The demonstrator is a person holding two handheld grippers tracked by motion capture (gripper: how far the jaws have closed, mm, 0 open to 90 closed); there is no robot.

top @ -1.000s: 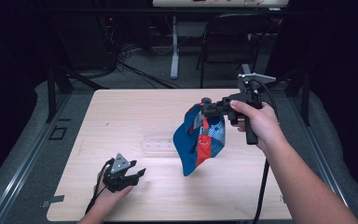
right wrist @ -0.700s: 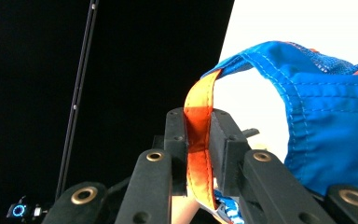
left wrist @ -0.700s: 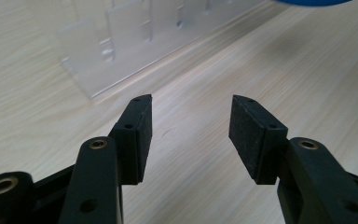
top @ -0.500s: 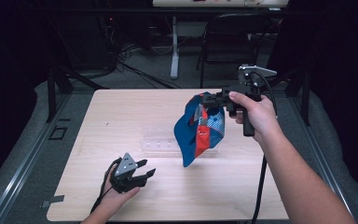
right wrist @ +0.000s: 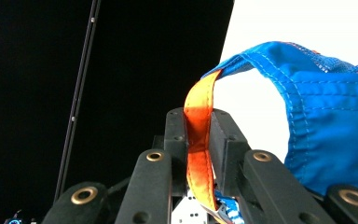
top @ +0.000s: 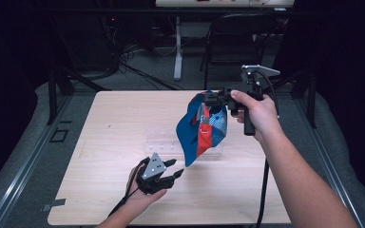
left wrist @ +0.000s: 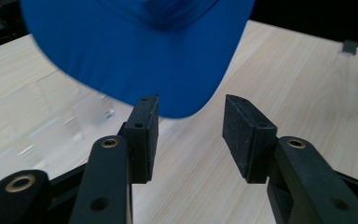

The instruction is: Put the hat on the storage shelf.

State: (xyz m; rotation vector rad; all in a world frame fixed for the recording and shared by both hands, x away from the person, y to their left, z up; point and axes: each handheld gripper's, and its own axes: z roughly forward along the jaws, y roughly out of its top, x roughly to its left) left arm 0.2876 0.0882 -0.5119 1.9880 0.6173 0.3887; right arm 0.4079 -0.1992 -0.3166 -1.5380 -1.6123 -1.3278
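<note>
A blue cap [top: 200, 128] with an orange strap and mesh back hangs in the air over the table's right middle, brim pointing down. My right gripper [top: 214, 99] is shut on the cap's orange strap [right wrist: 199, 140], which runs up between the two jaws. My left gripper [top: 173, 172] rests low near the table's front, open and holding nothing, pointed at the cap. In the left gripper view the blue brim [left wrist: 168, 60] hangs just beyond the open fingertips [left wrist: 144, 126], apart from them.
A clear plastic stand [top: 166, 141] sits on the light wooden table [top: 114, 123] under and behind the cap. A folding chair [top: 228, 47] and cables stand on the dark floor beyond the far edge.
The right gripper has lifted the cap higher and carried it slightly right. The left gripper has moved right and forward toward the cap's brim and opened its jaws.
</note>
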